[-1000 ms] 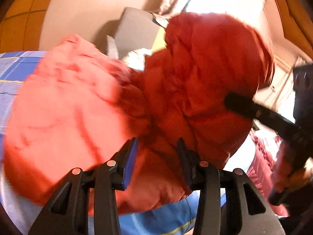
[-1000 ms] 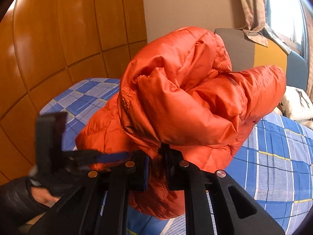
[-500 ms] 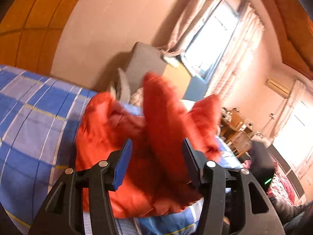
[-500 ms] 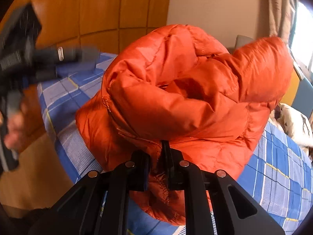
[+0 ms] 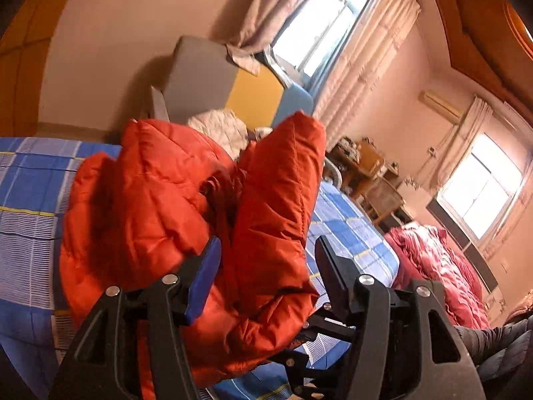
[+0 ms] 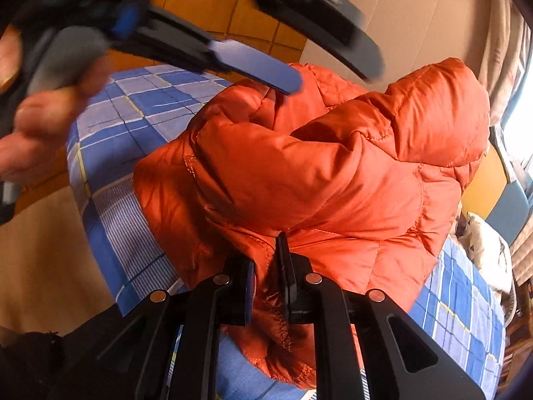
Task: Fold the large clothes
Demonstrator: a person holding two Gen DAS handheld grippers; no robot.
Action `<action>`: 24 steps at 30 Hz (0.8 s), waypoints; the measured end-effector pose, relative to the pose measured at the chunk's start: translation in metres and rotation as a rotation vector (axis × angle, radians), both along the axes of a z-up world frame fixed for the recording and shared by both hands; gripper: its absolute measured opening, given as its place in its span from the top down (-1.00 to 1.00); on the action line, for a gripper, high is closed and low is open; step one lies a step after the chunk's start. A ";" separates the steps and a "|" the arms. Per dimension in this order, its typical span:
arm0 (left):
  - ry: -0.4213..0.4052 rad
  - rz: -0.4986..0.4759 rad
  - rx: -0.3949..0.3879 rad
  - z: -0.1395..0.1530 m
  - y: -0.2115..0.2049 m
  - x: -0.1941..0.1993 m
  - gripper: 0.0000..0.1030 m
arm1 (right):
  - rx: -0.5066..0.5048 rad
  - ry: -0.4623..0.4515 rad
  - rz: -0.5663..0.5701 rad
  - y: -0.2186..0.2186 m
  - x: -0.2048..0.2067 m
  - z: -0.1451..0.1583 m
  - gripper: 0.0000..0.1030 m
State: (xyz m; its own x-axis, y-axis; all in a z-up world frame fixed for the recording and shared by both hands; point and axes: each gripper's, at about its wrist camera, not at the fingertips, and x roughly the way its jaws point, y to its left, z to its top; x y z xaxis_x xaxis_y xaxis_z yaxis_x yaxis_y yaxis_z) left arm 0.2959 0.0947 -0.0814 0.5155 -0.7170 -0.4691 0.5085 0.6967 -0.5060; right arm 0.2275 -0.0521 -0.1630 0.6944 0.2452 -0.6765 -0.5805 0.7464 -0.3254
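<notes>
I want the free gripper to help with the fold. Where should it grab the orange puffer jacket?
Probably the raised puffy flap of the orange puffer jacket, taken from above at its stitched edge: it stands clear of the bedsheet, away from the right hand-held gripper clamping the hem.

Glossy quilted orange jacket (image 6: 333, 173) on matt checked cotton bedsheet (image 6: 133, 126), before smooth varnished wood panelling (image 6: 213, 13)

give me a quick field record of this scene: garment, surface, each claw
garment: orange puffer jacket, bunched in a heap
surface: blue plaid bedsheet
left claw: jaws opening, pads clear of the jacket
right claw: shut on a fold of the jacket's edge
background: red quilt, window
</notes>
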 end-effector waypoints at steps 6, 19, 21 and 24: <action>0.042 -0.038 0.038 -0.003 -0.012 0.014 -0.20 | -0.025 -0.016 0.018 0.012 -0.007 -0.008 0.75; 0.059 0.044 -0.071 -0.030 0.012 0.002 0.60 | 0.024 0.036 0.002 0.003 -0.008 -0.004 0.75; 0.062 0.063 -0.077 -0.033 0.016 -0.001 0.64 | 0.043 0.054 -0.008 0.002 -0.008 -0.001 0.75; 0.072 0.083 -0.091 -0.038 0.018 -0.001 0.67 | 0.085 0.084 -0.047 -0.004 -0.005 0.003 0.75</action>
State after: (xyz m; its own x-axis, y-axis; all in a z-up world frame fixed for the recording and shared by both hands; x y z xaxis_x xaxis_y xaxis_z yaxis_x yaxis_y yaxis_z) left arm 0.2952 0.1127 -0.1189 0.5420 -0.7149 -0.4417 0.4114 0.6840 -0.6024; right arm 0.2224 -0.0560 -0.1599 0.6480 0.2722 -0.7114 -0.5666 0.7964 -0.2114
